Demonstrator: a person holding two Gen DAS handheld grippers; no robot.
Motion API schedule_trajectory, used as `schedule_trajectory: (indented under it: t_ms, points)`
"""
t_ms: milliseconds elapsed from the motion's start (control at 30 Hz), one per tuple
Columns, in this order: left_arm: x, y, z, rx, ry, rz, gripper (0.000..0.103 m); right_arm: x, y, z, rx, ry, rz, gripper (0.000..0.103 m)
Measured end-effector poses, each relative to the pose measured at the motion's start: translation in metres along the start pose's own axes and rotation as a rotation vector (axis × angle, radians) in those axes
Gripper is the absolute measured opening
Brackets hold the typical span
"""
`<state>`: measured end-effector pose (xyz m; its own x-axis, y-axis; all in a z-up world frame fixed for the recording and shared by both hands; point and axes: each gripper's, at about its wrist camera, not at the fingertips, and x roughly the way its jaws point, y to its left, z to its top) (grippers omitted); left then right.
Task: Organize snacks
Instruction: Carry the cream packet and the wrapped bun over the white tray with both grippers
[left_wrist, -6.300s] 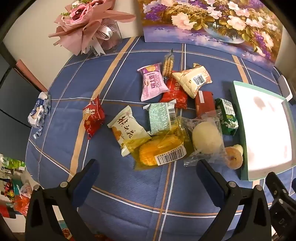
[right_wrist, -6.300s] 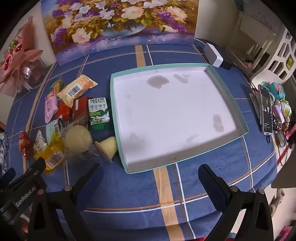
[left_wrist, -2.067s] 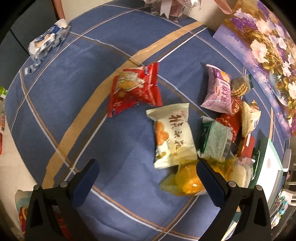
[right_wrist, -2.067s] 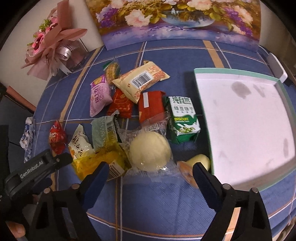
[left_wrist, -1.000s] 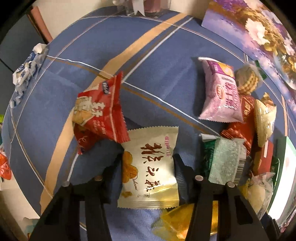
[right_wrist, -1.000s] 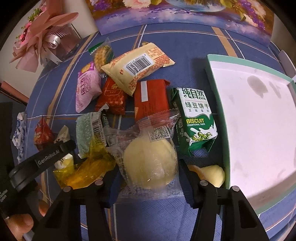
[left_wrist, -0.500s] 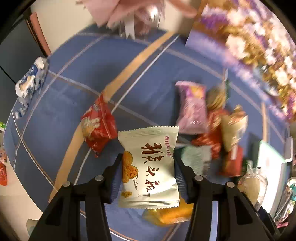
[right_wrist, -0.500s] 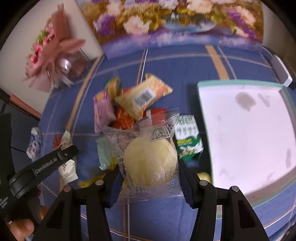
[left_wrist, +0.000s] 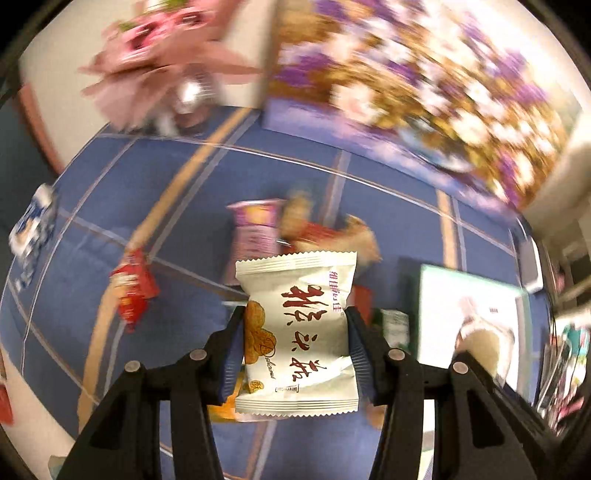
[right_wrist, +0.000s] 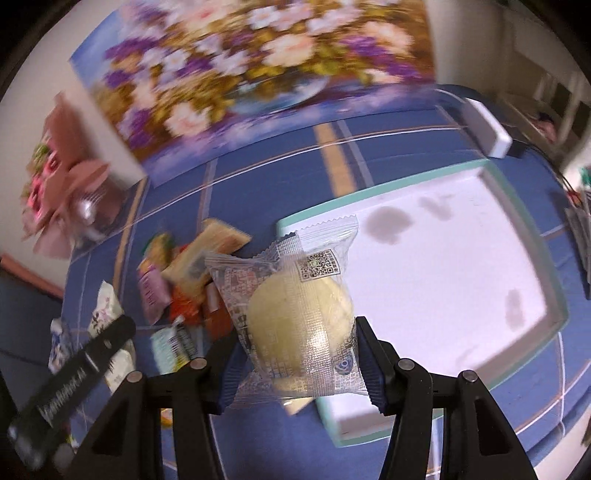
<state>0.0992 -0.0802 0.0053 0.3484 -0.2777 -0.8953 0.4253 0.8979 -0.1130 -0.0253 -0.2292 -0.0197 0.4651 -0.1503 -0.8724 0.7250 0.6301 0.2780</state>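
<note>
A cream snack packet is gripped in the left gripper, a clear-wrapped round bun in the right gripper, near the white tray.

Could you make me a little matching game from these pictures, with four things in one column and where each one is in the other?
Things:
1. white snack packet
2. clear-wrapped round bun
3. white tray
4. red snack packet

Places:
A. lying on the blue tablecloth, away from the pile
B. clamped in the left gripper
C. sitting on the table with nothing in it
D. clamped in the right gripper

Pairs: 1-B, 2-D, 3-C, 4-A
</note>
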Motion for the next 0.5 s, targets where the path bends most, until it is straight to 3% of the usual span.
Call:
schedule_trajectory:
  t_ms: [500]
  points:
    - [0.045,-0.137,-0.024,0.271,0.033,-0.052,0.054,0.017,-0.111,0.021,0.274,-0.02,-0.075,0.058]
